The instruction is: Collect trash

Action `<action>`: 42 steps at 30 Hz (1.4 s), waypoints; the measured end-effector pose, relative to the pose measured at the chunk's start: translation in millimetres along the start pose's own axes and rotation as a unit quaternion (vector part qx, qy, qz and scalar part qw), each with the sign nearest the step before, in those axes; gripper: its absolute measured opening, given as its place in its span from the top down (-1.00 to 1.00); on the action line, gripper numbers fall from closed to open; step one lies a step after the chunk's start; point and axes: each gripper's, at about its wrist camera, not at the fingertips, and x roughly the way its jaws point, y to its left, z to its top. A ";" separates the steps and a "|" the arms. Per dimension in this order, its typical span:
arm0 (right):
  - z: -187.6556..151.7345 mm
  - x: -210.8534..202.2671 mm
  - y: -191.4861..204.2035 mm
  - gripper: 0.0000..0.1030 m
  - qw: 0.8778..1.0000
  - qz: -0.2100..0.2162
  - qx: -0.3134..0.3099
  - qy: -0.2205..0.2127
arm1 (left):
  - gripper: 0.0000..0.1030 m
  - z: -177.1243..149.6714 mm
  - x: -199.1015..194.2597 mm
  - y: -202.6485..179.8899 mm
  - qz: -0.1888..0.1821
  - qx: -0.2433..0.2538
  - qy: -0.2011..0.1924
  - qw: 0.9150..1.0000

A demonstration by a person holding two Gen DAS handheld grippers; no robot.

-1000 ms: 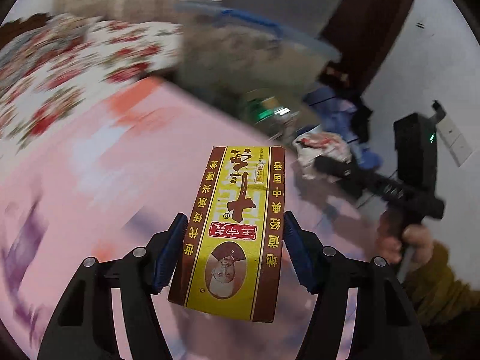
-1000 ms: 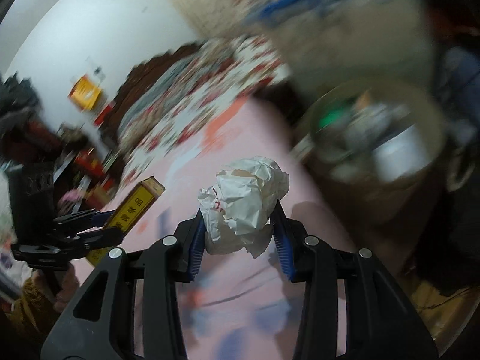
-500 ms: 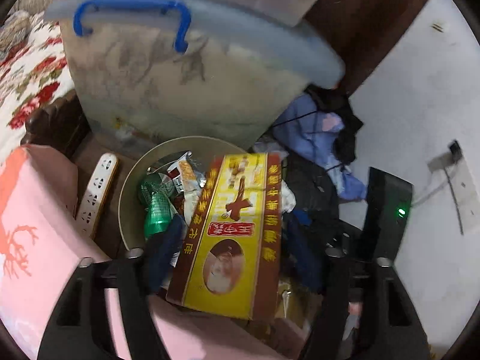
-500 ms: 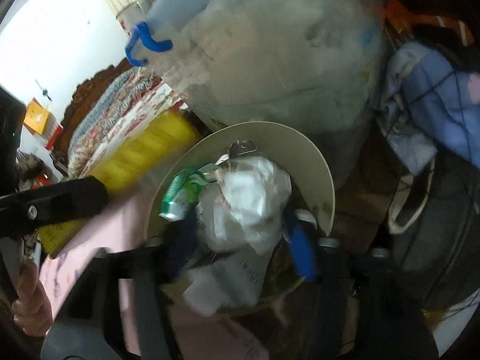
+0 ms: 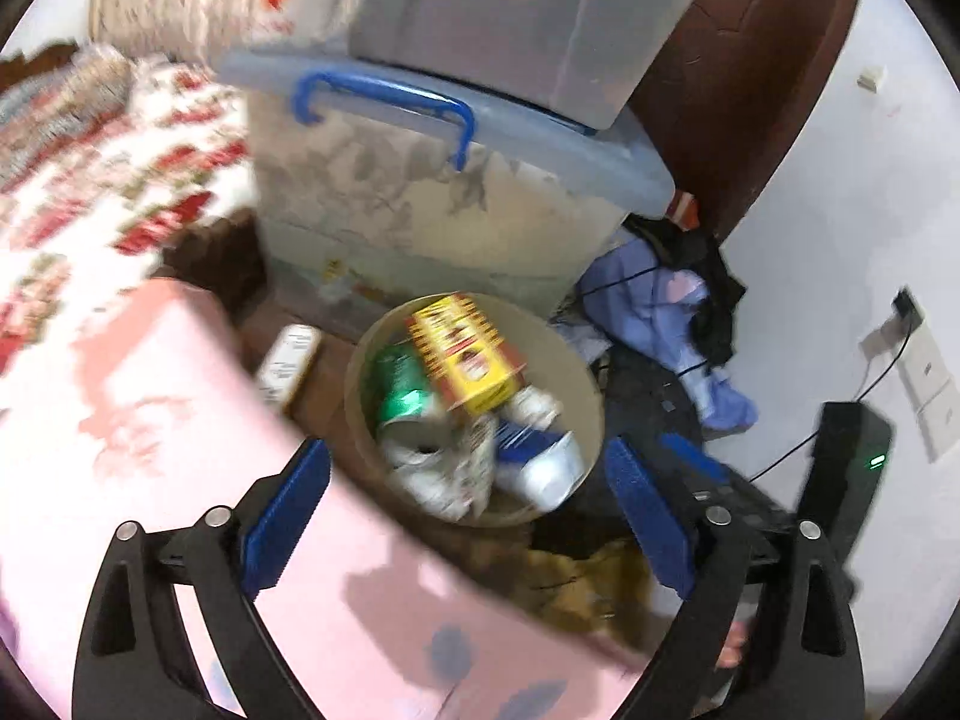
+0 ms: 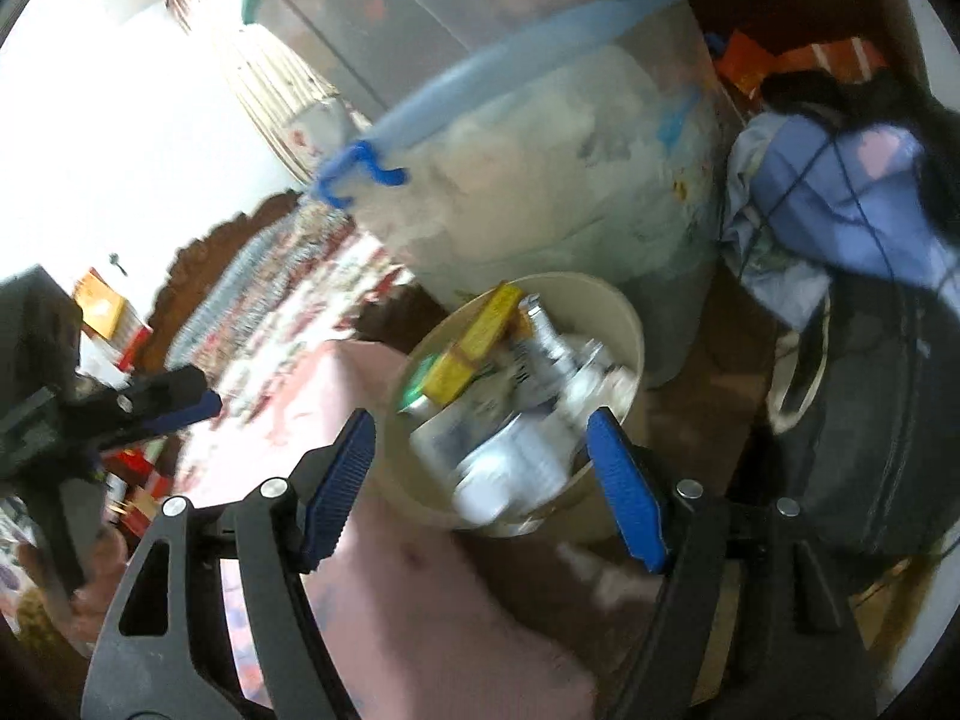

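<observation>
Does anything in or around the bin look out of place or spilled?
Nothing has spilled. The yellow box lies tilted on top of the trash, inside the beige bin, which looks nearly full. A white power strip lies on the floor close beside the bin.

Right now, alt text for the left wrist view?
The left tool hangs open and empty above a round bin holding a yellow carton, a green can and paper scraps. A lidded storage tub stands behind, pink bedding at left.
</observation>
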 end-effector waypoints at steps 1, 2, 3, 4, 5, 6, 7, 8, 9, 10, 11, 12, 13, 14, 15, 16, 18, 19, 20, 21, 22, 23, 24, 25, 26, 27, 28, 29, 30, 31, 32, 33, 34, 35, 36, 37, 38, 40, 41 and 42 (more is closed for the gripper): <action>-11.2 -9.1 6.8 -0.46 1.000 0.007 0.005 -0.003 | -0.77 -12.0 -13.0 -0.5 0.019 0.006 -0.008 1.000; -18.0 -13.6 10.6 -0.47 1.000 0.010 0.007 -0.005 | -0.78 -21.9 -22.7 -0.6 0.031 0.009 -0.013 0.999; -27.8 -19.9 16.2 -0.48 1.000 0.013 0.011 -0.007 | -0.79 -34.2 -33.1 -1.0 0.046 0.013 -0.019 0.999; -36.4 -24.7 21.0 -0.49 1.000 0.016 0.015 -0.009 | -0.81 -47.2 -44.2 -0.7 0.061 0.016 -0.024 0.998; -47.3 -30.5 27.1 -0.49 1.000 0.019 0.020 -0.010 | -0.82 -57.4 -52.0 -0.8 0.072 0.017 -0.028 0.997; -58.0 -36.5 32.9 -0.50 0.999 0.021 0.024 -0.012 | -0.83 -68.9 -61.5 0.0 0.083 0.017 -0.032 0.996; -68.3 -43.0 38.1 -0.50 0.999 0.022 0.029 -0.014 | -0.83 -80.9 -71.4 1.5 0.093 0.015 -0.035 0.995; -74.4 -47.7 42.2 -0.50 0.999 0.023 0.032 -0.016 | -0.83 -90.1 -79.3 3.6 0.098 0.012 -0.036 0.994; -82.5 -53.4 46.5 -0.51 0.999 0.024 0.034 -0.018 | -0.83 -99.7 -88.1 5.5 0.105 0.009 -0.036 0.994; -89.4 -58.3 50.1 -0.51 0.999 0.023 0.035 -0.020 | -0.83 -109.2 -97.3 6.8 0.114 0.007 -0.039 0.993; -99.2 -66.4 56.9 -0.52 0.999 0.020 0.034 -0.022 | -0.83 -115.6 -104.2 7.3 0.122 0.006 -0.042 0.992; -104.0 -70.9 61.2 -0.52 0.999 0.017 0.033 -0.022 | -0.83 -123.0 -113.0 7.3 0.132 0.006 -0.046 0.990; -109.0 -75.7 66.1 -0.53 0.999 0.016 0.032 -0.021 | -0.83 -130.1 -121.3 6.6 0.141 0.007 -0.049 0.989; -113.9 -80.8 71.7 -0.54 0.999 0.015 0.031 -0.019 | -0.83 -136.6 -129.5 6.9 0.149 0.007 -0.051 0.987; -117.6 -85.2 76.9 -0.56 0.999 0.014 0.029 -0.016 | -0.83 -139.9 -134.3 6.6 0.156 0.008 -0.053 0.986; -120.4 -89.4 81.8 -0.58 0.999 0.013 0.027 -0.015 | -0.83 -144.8 -142.0 6.9 0.166 0.008 -0.058 0.984; -126.6 -100.5 94.8 -0.63 0.999 0.013 0.022 -0.018 | -0.83 -153.5 -155.5 7.4 0.180 0.006 -0.068 0.981; -128.6 -104.8 99.0 -0.66 0.999 0.014 0.021 -0.020 | -0.83 -157.8 -162.7 7.9 0.186 0.004 -0.072 0.980; -131.1 -110.3 105.4 -0.70 0.999 0.015 0.020 -0.022 | -0.83 -161.4 -168.6 8.0 0.191 0.003 -0.074 0.979; -133.2 -114.7 110.5 -0.71 0.999 0.016 0.017 -0.024 | -0.83 -164.8 -173.3 7.6 0.197 0.003 -0.074 0.978; -135.9 -119.7 117.2 -0.71 0.999 0.017 0.013 -0.025 | -0.83 -167.4 -177.2 6.5 0.202 0.004 -0.077 0.976; -137.4 -122.7 121.3 -0.73 0.999 0.017 0.011 -0.025 | -0.83 -170.3 -181.1 5.4 0.206 0.005 -0.081 0.975; -139.4 -126.5 126.2 -0.74 0.999 0.018 0.009 -0.025 | -0.83 -174.8 -187.5 3.7 0.216 0.009 -0.087 0.972; -142.1 -130.5 131.4 -0.74 0.999 0.019 0.007 -0.025 | -0.83 -177.6 -191.3 2.1 0.220 0.011 -0.089 0.971; -143.4 -132.8 133.6 -0.76 0.999 0.018 0.007 -0.025 | -0.83 -181.3 -196.4 0.1 0.225 0.014 -0.093 0.970; -145.4 -135.8 137.1 -0.77 0.999 0.017 0.005 -0.027 | -0.83 -185.0 -201.2 -1.8 0.229 0.016 -0.098 0.968; -147.6 -138.7 140.8 -0.78 0.999 0.016 0.003 -0.028 | -0.83 -187.9 -205.0 -3.2 0.232 0.018 -0.102 0.967; -149.8 -142.0 144.4 -0.80 0.999 0.012 0.000 -0.030 | -0.83 -191.7 -209.9 -4.7 0.233 0.020 -0.108 0.966; -151.7 -145.0 147.0 -0.84 0.999 0.008 -0.001 -0.033 | -0.83 -193.1 -211.8 -5.9 0.234 0.021 -0.111 0.966; -154.8 -149.5 150.5 -0.86 0.999 0.004 -0.002 -0.037 | -0.83 -195.8 -215.0 -6.9 0.235 0.022 -0.113 0.965; -156.7 -152.3 152.9 -0.88 0.999 0.003 -0.003 -0.038 | -0.83 -197.9 -217.4 -7.8 0.235 0.022 -0.115 0.965; -159.0 -156.7 156.0 -0.89 0.999 0.002 -0.004 -0.042 | -0.83 -200.6 -220.3 -8.6 0.233 0.022 -0.117 0.965; -161.2 -160.2 158.5 -0.91 0.999 -0.001 -0.005 -0.044 | -0.83 -203.3 -223.2 -9.7 0.232 0.022 -0.119 0.965; -162.8 -163.7 160.6 -0.93 0.999 -0.006 -0.004 -0.048 | -0.83 -205.5 -225.4 -10.1 0.232 0.023 -0.121 0.965; -164.0 -166.8 162.0 -0.93 0.999 -0.010 -0.004 -0.052 | -0.83 -207.8 -227.8 -10.9 0.233 0.023 -0.122 0.965; -165.6 -170.0 163.8 -0.93 0.998 -0.011 -0.005 -0.055 | -0.83 -209.2 -229.9 -11.5 0.234 0.024 -0.123 0.964; -166.1 -172.0 165.1 -0.93 0.998 -0.010 -0.006 -0.056 | -0.83 -210.4 -231.8 -12.0 0.236 0.025 -0.125 0.963; -168.3 -175.3 168.9 -0.93 0.998 -0.010 -0.009 -0.056 | -0.83 -214.0 -237.3 -13.8 0.243 0.027 -0.131 0.961; -169.1 -176.7 170.7 -0.93 0.998 -0.009 -0.009 -0.056 | -0.83 -215.4 -239.9 -14.9 0.244 0.027 -0.134 0.960; -169.9 -177.8 172.1 -0.93 0.998 -0.007 -0.009 -0.057 | -0.83 -216.9 -243.8 -15.5 0.244 0.027 -0.138 0.959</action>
